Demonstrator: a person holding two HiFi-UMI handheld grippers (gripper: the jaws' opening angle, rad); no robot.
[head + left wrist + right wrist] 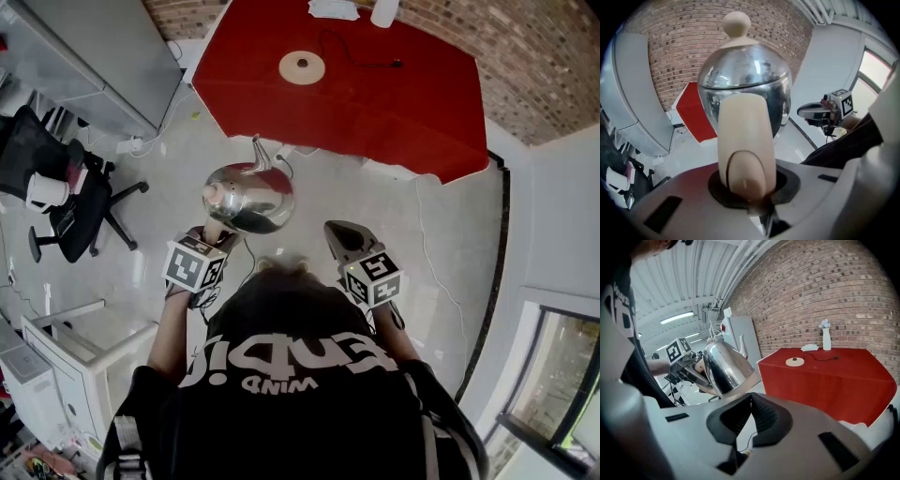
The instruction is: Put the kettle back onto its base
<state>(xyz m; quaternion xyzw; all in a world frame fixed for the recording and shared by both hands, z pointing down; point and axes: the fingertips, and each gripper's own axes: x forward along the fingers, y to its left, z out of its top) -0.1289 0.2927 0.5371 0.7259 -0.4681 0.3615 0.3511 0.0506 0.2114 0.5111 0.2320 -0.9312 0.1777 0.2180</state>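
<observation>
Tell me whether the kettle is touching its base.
Apart. The head view shows the kettle held over the floor, well short of the round base lying on the red table.

a lab-like studio: brick wall (534, 66), office chair (82, 204), grey cabinet (94, 56), red-draped table (394, 112).

A red-draped tabletop (394, 103) by the brick wall (525, 56) carries a round beige kettle base (302, 67), its thin black cord (375, 66) trailing right, and a white vase (384, 11) at the far edge.
</observation>
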